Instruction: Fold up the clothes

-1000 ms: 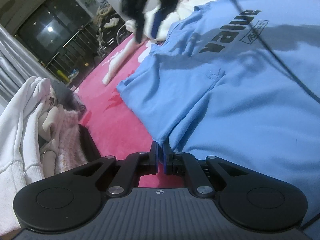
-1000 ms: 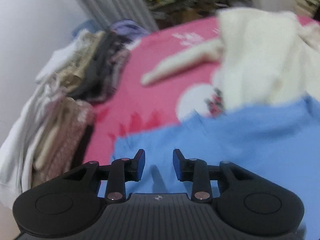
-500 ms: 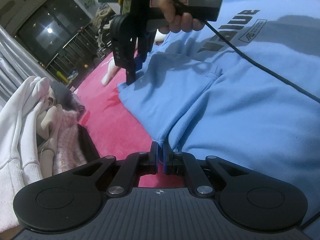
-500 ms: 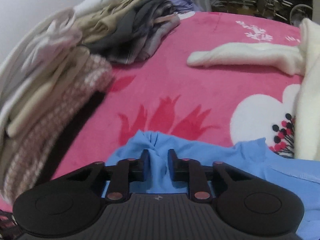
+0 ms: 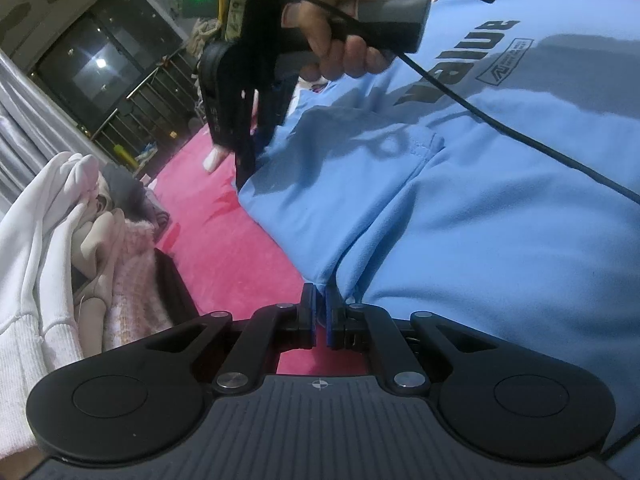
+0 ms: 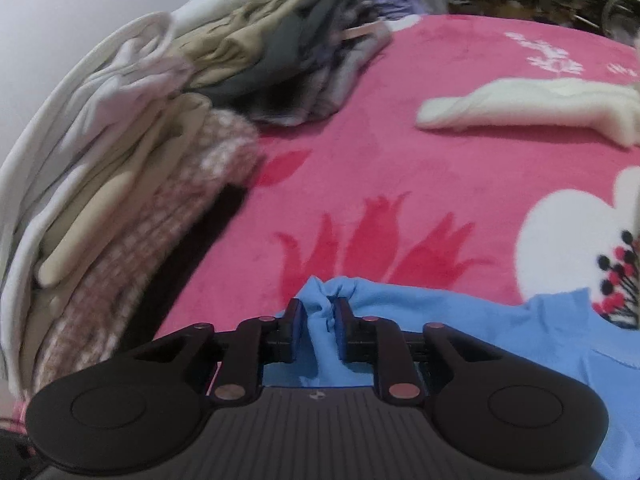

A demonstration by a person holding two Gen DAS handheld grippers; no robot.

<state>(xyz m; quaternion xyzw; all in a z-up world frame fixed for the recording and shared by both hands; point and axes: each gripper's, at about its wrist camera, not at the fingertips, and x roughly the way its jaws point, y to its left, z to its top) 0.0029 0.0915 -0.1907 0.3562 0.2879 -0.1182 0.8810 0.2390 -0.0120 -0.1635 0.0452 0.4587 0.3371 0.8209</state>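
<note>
With both sets of jaws pinching cloth, your left gripper (image 5: 319, 312) and right gripper (image 6: 318, 330) each hold an edge of the blue shirt (image 5: 460, 220), spread on the pink blanket (image 6: 400, 184); folding has barely begun.

Pink blanket (image 6: 400, 168) with red tulip shapes and a large white flower motif covers the work surface. At its left edge, against a plain pale wall (image 6: 60, 20), a heap of clothes (image 6: 132, 160): white, beige, grey, pink-checked. Beyond the blanket's far side, a dark window (image 5: 100, 68) reflecting a round lamp, grey curtain (image 5: 24, 128) left of it, black metal railing (image 5: 152, 104) below. Clutter past the railing, blurred.
</note>
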